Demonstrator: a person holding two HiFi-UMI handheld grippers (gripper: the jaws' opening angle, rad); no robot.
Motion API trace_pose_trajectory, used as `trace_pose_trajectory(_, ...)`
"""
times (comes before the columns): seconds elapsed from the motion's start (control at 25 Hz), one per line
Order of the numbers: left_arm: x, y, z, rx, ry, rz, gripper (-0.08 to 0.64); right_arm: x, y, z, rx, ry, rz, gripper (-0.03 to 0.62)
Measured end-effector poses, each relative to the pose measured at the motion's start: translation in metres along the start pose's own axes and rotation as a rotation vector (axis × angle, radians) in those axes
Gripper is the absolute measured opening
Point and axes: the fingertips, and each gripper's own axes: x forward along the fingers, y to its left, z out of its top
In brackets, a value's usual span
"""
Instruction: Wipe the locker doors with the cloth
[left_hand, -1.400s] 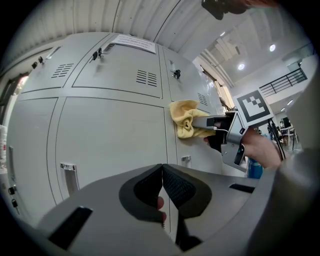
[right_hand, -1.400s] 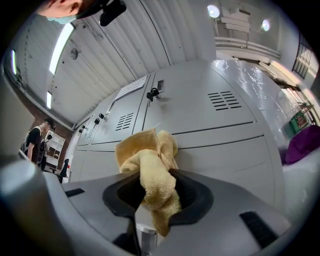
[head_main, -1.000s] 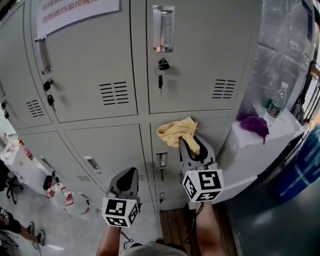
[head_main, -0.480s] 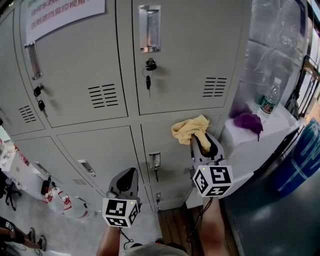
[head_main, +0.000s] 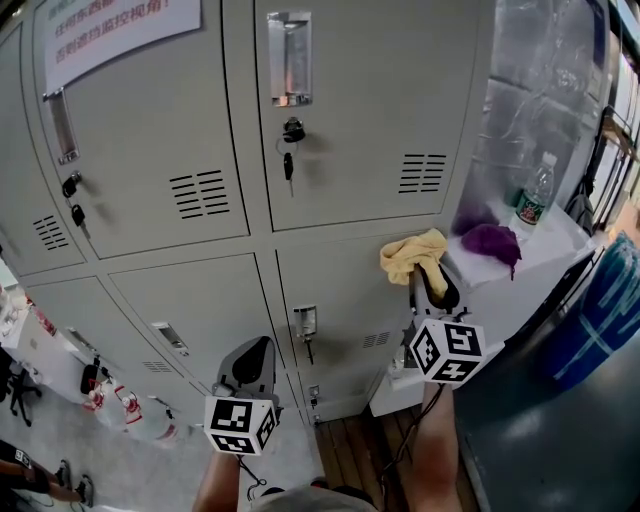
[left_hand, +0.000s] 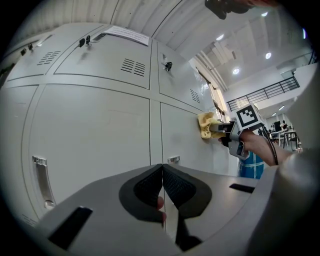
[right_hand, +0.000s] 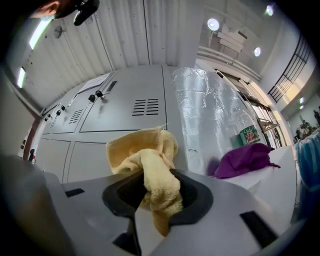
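locker doors (head_main: 350, 110), one cloth (head_main: 410, 255) in right claw (head_main: 428, 285)

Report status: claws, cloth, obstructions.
Right claw shut on yellow cloth, at right edge of lower door. Left claw shut, empty. Nothing blocking.

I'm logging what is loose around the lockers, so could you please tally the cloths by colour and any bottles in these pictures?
Yellow cloth: 1, clamped in the right gripper
Purple cloth: 1, on the white ledge
Bottle: 1, standing on the same ledge
Total: 3
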Motion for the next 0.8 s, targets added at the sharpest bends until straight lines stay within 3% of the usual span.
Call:
trace_pose_trajectory(0.44, -0.003, 0.004, 0.0, 0.001, 0.005, 0.005, 0.023, -0.002, -0.008, 0.001, 0.01, -0.001, -0.005, 0.132)
trace_pose_trajectory(0.8, -0.004, 0.006, 0.0, 0.004, 0.012, 0.011, 0.023, -0.046, 0.034, 0.007, 0.018, -0.062, 0.083, 0.132)
